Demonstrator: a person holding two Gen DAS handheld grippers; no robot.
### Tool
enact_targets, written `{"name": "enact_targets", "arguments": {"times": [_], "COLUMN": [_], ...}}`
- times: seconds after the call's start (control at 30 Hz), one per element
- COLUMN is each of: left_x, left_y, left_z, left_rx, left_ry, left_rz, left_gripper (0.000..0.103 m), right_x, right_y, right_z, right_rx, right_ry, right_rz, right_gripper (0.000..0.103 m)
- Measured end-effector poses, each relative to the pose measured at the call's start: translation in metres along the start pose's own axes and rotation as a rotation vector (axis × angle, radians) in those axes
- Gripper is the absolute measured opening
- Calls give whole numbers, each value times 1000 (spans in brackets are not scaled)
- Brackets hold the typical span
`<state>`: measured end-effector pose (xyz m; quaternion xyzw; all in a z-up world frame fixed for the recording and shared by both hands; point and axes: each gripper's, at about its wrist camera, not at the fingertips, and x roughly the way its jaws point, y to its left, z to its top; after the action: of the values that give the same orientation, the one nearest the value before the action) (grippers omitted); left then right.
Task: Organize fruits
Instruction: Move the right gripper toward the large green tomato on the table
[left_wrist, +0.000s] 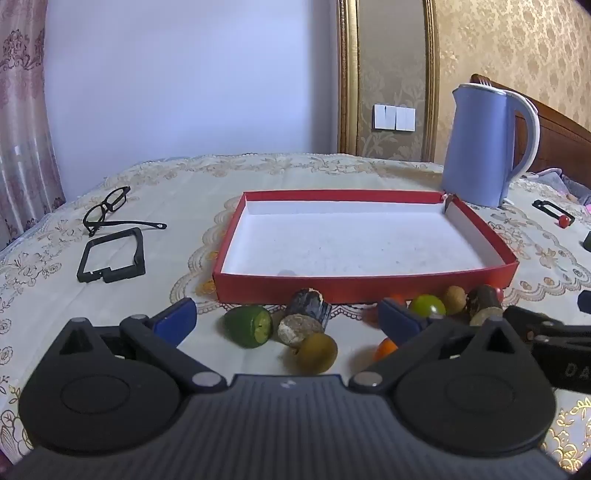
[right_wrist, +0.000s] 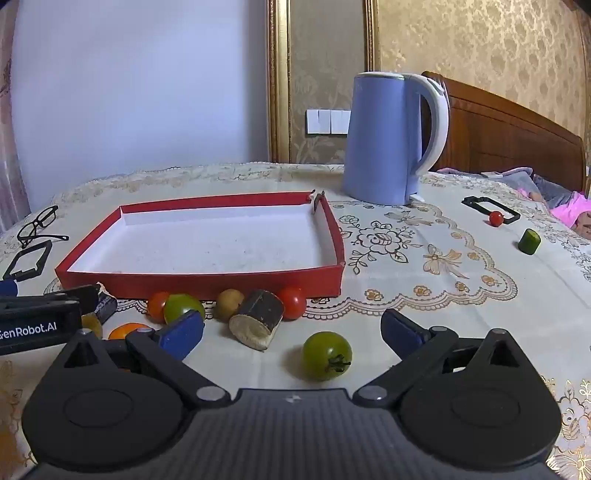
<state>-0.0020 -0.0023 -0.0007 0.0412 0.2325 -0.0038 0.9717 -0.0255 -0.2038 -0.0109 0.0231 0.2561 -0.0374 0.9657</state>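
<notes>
One shallow red cardboard box (right_wrist: 207, 286) sits mid-table, and one tall blue plastic kettle (right_wrist: 384, 140) stands behind its far right corner. Along the box's near wall lie the small pieces:

- two green tomatoes (right_wrist: 327, 356)
- three red cherry tomatoes (right_wrist: 293, 301) – one of them apart, near the table's right edge
- one orange tomato (right_wrist: 127, 330)
- two round brown fruits (left_wrist: 317, 352)
- two green cut stubs (left_wrist: 249, 326), one far right
- two dark-skinned cut chunks with pale faces (right_wrist: 258, 321) for certain; whether the left one is two lying together, I cannot tell

One pair of black-rimmed glasses (left_wrist: 107, 206) and two black rectangular plastic frames (left_wrist: 110, 258) lie toward the table's side edges.
</notes>
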Motion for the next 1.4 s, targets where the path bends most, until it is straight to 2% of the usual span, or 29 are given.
{"name": "enact_targets", "arguments": {"times": [0.13,0.2,0.3,0.4,0.7,1.27,1.4], "left_x": [10,16,23,27,12,11,13], "left_y": [1,10,35,44,34,37,38], "left_z": [-5,-7,-11,-15,-13,-16,-18], "left_rx": [-33,-45,-108,-130,-93,-113,-116], "left_ry": [38,60,92,97,68,88,97], "left_rz": [-4,-14,-26,-23,-54,-66,-70], "left_gripper": [103,103,103,103,103,103,103], "right_x": [-2,-15,-19,-29,-28,-2,3], "right_y": [-1,-12,-23,-35,-39,-29,-28], "right_z": [-3,-9,-18,-26,-26,-15,-14], "right_rx": [-12,-20,-49,-38,-23,-28,-30], "right_ry": [-1,-33,-27,-36,-31,15,23], "right_rz": [15,32,30,35,39,29,40], "right_gripper": [103,103,103,103,103,102,96]}}
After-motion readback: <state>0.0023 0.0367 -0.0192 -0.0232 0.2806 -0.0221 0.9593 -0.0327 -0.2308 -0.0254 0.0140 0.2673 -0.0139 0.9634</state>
